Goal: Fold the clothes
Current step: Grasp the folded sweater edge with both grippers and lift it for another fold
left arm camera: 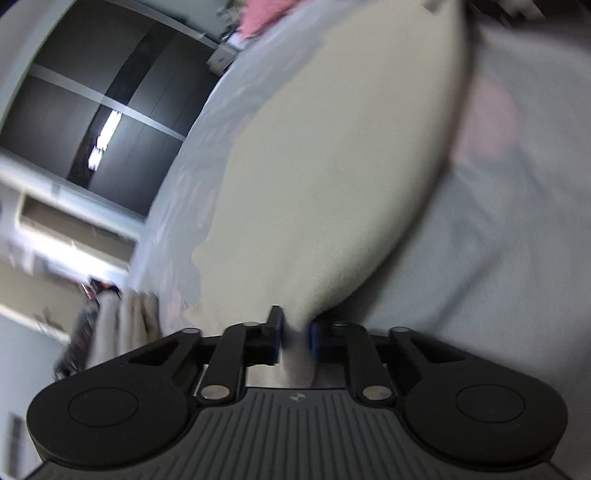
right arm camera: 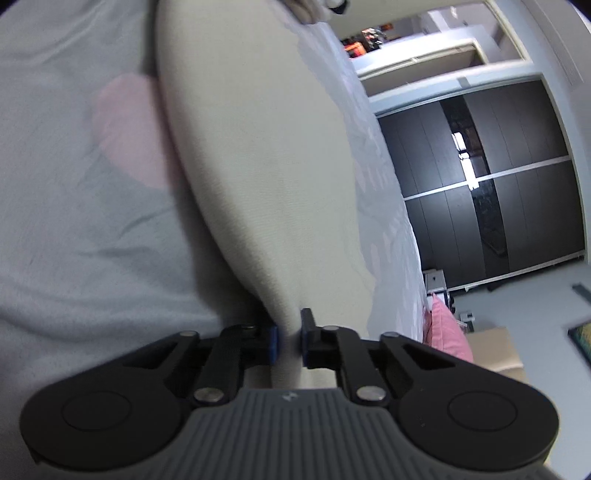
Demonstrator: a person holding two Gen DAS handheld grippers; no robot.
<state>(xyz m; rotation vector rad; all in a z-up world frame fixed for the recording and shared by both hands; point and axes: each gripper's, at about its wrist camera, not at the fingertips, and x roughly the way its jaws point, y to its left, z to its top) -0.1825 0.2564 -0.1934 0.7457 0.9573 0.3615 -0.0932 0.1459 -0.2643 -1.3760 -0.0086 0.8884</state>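
A cream garment (left arm camera: pixel 332 177) lies stretched along a bed covered with a pale blue-grey sheet (left arm camera: pixel 498 240). My left gripper (left arm camera: pixel 295 339) is shut on one corner of it, cloth pinched between the blue pads. In the right wrist view the same cream garment (right arm camera: pixel 266 166) runs away from the camera, and my right gripper (right arm camera: pixel 289 341) is shut on its near corner. Both views are blurred. The garment's far end is partly out of view.
The sheet (right arm camera: pixel 74 221) has a faint pink patch (right arm camera: pixel 125 129). A pink cloth (left arm camera: pixel 258 14) lies at the far end of the bed. Dark wardrobe doors (right arm camera: pixel 498 184) stand beside the bed. A pink cushion (right arm camera: pixel 447 332) and a cardboard box (right arm camera: pixel 495 350) sit on the floor.
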